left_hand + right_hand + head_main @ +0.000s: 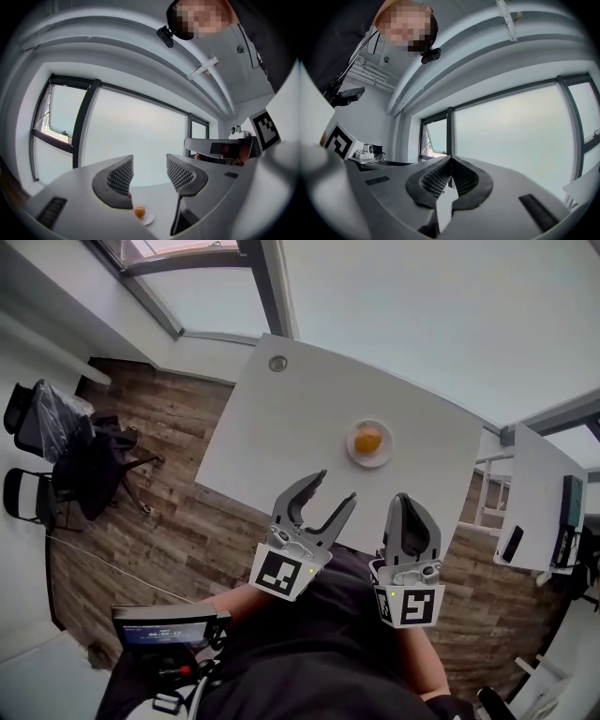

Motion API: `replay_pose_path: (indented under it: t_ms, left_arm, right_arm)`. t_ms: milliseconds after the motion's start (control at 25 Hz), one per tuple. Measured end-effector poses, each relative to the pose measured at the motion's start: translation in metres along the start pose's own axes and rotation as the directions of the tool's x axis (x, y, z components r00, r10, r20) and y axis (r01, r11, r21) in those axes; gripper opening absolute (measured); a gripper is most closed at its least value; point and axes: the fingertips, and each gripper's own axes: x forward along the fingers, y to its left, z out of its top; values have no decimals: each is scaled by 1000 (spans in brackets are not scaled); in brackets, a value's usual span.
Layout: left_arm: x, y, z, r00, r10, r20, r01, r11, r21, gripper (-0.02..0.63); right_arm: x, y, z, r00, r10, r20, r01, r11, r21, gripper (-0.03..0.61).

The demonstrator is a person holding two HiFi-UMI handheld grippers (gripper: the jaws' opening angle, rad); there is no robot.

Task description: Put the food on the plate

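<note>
- The wooden floor [159, 512] is the biggest thing in my head view. It runs under the table and past it on the near and left sides.
- The white table [272, 437] comes next. It is nearly bare, so the plate is easy to find on it.
- My left gripper [336, 486] is held up over the near edge of the table and points level across it. Its jaws are wide apart and nothing is between them. I think it is like that because it has nothing to carry right now.
- My right gripper [406, 499] is just beside the left one, close to my body. Its jaws are pressed together tip to tip, with nothing in them. It looks parked there so it stays out of the way.
- The plate [377, 461] is small and white. It sits flat on the far right part of the table, well apart from both grippers. In the left gripper view it shows low down, past the jaws.
- The food [367, 439] is a small round orange lump. I cannot tell what kind of food it is. It sits in the middle of the plate, so I judge the job is done. Both grippers are empty and kept clear, so nothing can bump the plate.
</note>
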Motion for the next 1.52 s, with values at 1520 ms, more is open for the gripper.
replay_pose_path:
  t_ms: [1520]
  left_arm:
    - [7,21,0,999,37,3,-37,999,-6,8]
  right_arm:
    - [17,6,-13,997,9,-78,-13,999,-46,8]
